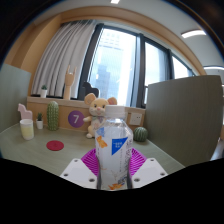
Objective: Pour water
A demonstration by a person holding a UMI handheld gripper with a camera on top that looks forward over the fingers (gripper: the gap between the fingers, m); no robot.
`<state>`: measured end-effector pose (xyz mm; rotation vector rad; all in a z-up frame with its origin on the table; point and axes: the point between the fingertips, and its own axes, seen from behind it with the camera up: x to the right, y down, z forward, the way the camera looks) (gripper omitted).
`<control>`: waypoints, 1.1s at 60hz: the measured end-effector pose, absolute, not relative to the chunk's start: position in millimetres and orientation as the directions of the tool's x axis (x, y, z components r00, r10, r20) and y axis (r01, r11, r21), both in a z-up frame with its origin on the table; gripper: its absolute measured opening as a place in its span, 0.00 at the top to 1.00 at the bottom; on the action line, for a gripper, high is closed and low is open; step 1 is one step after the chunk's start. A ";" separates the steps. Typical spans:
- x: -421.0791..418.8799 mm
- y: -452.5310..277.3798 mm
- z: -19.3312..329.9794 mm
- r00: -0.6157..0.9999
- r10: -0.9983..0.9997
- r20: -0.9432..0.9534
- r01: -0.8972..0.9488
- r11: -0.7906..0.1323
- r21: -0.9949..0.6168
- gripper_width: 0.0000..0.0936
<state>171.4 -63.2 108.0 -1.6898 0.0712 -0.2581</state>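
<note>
While you hold the claw [113, 172] level and facing the window [125, 58], everything ahead spreads out beyond its fingers. That window, with its curtain [66, 58] drawn to one side, fills the far wall well beyond the claw. A grey partition [186, 115] stands off to the claw's right, closing that side of the table [40, 150].

The table runs out ahead of the fingers. A plush mouse [97, 113] sits propped just beyond the bottle, seemingly as decoration. To its left lies a purple disc [75, 118], further left a green cactus [53, 116], then a pale cup [27, 129] near the far left; that cup looks the likely target for pouring, though I judge this only from the task. A small pink coaster [55, 146] lies flat between the cup and the claw.

The bottle [114, 152] stands upright between the fingers, its blue label facing you. The pink pads [91, 162] sit tight against both sides, so the claw appears clamped on it. Held upright this way, no water spills while you carry it. The cap seems to be on, but I cannot be sure.
</note>
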 end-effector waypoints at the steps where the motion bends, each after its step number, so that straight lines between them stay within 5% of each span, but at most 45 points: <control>1: 171.0 -63.1 108.6 0.972 -0.192 0.137 0.112 -0.139 -0.984 0.64; 19: 81.3 20.6 146.5 0.824 -0.066 0.563 0.548 -0.162 -0.821 0.64; 36: -53.5 100.4 185.3 0.273 -0.008 0.962 0.962 -0.002 -0.273 0.64; 50: -123.2 129.5 171.5 -0.193 -0.040 0.980 0.975 0.108 0.196 0.64; 66: -175.0 141.5 163.8 -0.609 -0.189 0.770 0.756 0.155 0.636 0.64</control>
